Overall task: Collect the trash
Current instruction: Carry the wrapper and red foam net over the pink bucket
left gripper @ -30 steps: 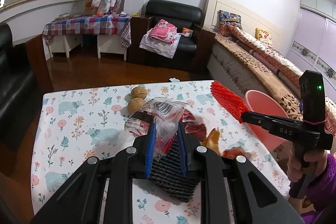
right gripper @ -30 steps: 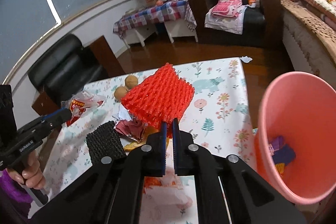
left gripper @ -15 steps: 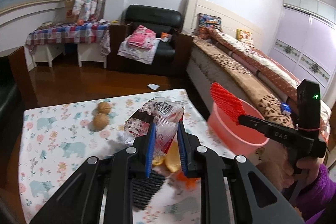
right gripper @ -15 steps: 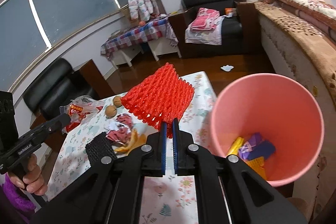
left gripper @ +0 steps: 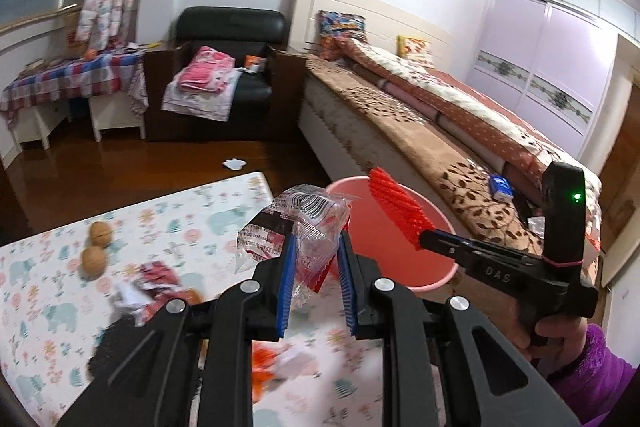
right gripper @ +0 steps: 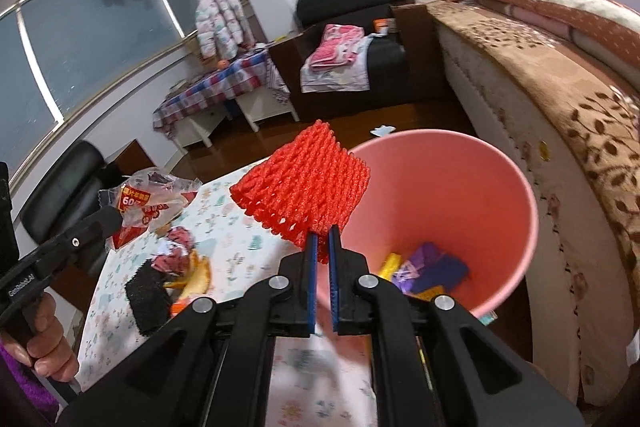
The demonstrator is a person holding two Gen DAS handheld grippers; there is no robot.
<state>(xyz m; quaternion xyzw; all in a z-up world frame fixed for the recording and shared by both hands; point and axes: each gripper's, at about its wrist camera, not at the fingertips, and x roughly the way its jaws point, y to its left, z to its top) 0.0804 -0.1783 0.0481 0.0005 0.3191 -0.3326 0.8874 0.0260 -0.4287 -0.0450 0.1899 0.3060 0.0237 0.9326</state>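
Note:
My left gripper [left gripper: 316, 247] is shut on a clear plastic wrapper [left gripper: 304, 227] with red print, held above the table edge beside the pink bin [left gripper: 400, 259]. My right gripper [right gripper: 323, 239] is shut on a red foam net [right gripper: 304, 183] and holds it over the rim of the pink bin [right gripper: 516, 199], which holds several wrappers [right gripper: 424, 271]. The net [left gripper: 396, 207] and right gripper [left gripper: 424, 237] show in the left wrist view; the wrapper [right gripper: 148, 203] and left gripper [right gripper: 114, 221] show in the right wrist view.
On the floral tablecloth [left gripper: 192, 211] lie two walnuts [left gripper: 96, 247], crumpled red and white scraps [left gripper: 148, 283], orange peel [right gripper: 196, 275] and a black foam net [right gripper: 148, 299]. A bed [left gripper: 440, 131] runs behind the bin. A black armchair [left gripper: 224, 75] stands further back.
Both grippers have moved right from over the table toward the pink bin, each still holding its item. The red net now hangs over the bin's rim.

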